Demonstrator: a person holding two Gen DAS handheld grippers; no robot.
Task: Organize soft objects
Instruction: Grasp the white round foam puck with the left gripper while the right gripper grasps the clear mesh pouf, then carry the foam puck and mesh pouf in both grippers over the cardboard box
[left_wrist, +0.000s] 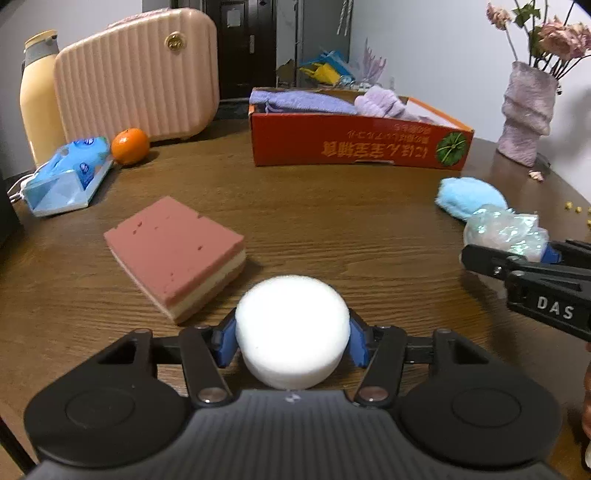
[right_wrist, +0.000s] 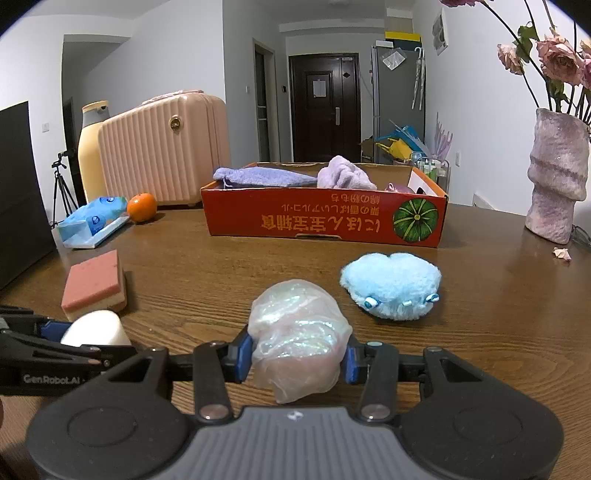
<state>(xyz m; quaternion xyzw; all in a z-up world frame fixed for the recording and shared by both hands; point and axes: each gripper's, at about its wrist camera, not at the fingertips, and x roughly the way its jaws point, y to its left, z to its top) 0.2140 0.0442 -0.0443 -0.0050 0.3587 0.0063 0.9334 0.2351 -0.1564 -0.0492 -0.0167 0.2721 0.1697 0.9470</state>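
White foam puck: we have it in the left gripper, blue pads pressed on its round sides, low over the wooden table on the near side of the orange box. The white foam puck looks light and springy; we judge a gentle squeeze across the curved wall is right, since more would dent it.

Iridescent pouch: the right gripper is clenched on it, also on the near side of the orange box. The iridescent pouch looks filmy, slippery and squashy; we would hold it across the fullest part.

Blue plush: the blue plush lies loose, just in front of the box's near wall; fluffy, easy to pinch anywhere.

Pink sponge: the pink sponge sits in front of the box, toward its left end; firmer, best taken across the short edges.

Box contents: purple cloths already inside.
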